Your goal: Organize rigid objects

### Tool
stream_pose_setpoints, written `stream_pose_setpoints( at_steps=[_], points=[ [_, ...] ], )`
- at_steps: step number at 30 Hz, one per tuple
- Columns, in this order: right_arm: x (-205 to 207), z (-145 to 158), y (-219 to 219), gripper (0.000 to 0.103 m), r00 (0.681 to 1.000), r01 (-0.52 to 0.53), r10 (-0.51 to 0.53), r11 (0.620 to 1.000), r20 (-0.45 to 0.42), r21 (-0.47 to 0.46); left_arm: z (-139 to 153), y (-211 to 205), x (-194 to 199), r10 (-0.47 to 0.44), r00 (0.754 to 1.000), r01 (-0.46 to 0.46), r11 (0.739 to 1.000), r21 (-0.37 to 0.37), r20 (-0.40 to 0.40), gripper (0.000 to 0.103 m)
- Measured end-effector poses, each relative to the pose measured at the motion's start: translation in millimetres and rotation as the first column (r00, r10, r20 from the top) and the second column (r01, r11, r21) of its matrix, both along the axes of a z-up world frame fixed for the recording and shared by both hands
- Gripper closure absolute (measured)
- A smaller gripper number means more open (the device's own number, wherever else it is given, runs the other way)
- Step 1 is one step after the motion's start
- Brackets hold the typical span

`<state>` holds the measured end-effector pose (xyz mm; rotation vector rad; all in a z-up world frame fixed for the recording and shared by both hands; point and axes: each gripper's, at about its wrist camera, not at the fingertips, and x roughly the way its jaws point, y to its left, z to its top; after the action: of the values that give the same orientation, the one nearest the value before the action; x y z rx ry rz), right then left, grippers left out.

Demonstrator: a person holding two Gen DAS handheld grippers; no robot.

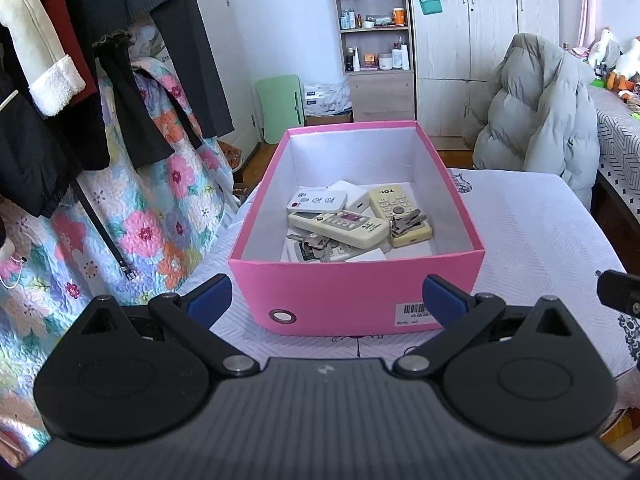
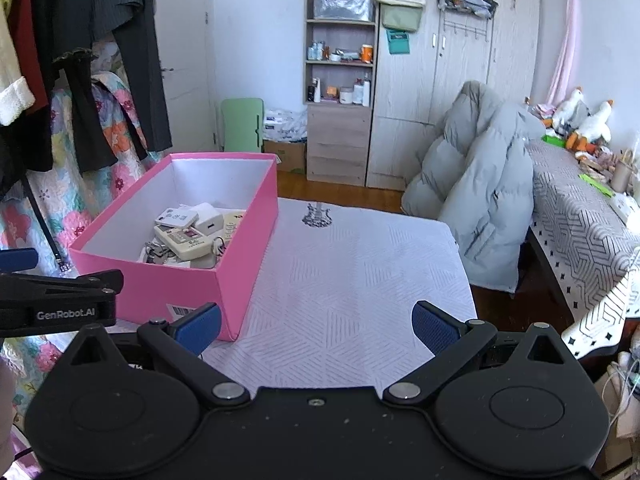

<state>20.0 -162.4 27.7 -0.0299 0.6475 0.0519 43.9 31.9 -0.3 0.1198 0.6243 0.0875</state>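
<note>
Apparently we are near the close of the sorting: both tongs are empty and the white cloth-covered table (image 2: pixel 352 264) ahead of the right tongs shows nothing loose left to gather, as far as these views reach. Our left tongs (image 1: pixel 326 298) hang with the blue pads spread wide, holding nothing, the pink box (image 1: pixel 352 296) just ahead of them and partly between their tips. Our right tongs (image 2: pixel 316 326) are spread just as wide and also hold nothing; the box sits ahead and off to their left, near the left pad.

Inside the box, beyond the left tongs, lie the gathered things: a cream remote (image 1: pixel 400 212) marked "TCL", a longer white remote (image 1: pixel 340 228) across it, a small white remote with round buttons (image 1: pixel 316 201), a white charger block (image 1: pixel 358 202) and a bunch of keys (image 1: pixel 406 222).

We judge that the next move calls for checking for any stray item, or else closing up; no lid is in view.

On the box's near wall a barcode sticker (image 1: pixel 416 314) carries print too small to read. In the right view the left tongs' side reads "GenRobot.AI" (image 2: pixel 66 314).
</note>
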Motion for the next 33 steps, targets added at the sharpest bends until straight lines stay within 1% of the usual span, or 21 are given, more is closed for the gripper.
stream_pose_setpoints(
  at_steps=[10, 19, 25, 33],
  points=[
    [-2.1, -2.4, 0.4, 0.0, 1.0, -0.003, 0.003, 1.0, 0.013, -0.004, -1.0, -1.8, -1.6, 0.004, 1.0, -0.005, 1.0, 0.025, 0.011, 0.0],
    [-4.3, -3.7, -0.7, 0.0, 1.0, 0.0, 0.0, 1.0, 0.016, -0.003, -1.5, -2.1, -1.7, -0.012, 1.0, 0.012, 1.0, 0.015, -0.003, 0.0],
    [-3.7, -3.6, -0.9, 0.0, 1.0, 0.002, -0.002, 1.0, 0.014, -0.004, -1.6, -0.8, -1.3, -0.001, 1.0, 0.001, 1.0, 0.006, -0.005, 0.0],
    [-3.5, -4.6, -0.9, 0.0, 1.0, 0.006, -0.006, 1.0, 0.013, -0.007, -2.0, -0.5, -1.9, 0.002, 1.0, -0.002, 1.0, 0.013, -0.003, 0.0]
  ],
)
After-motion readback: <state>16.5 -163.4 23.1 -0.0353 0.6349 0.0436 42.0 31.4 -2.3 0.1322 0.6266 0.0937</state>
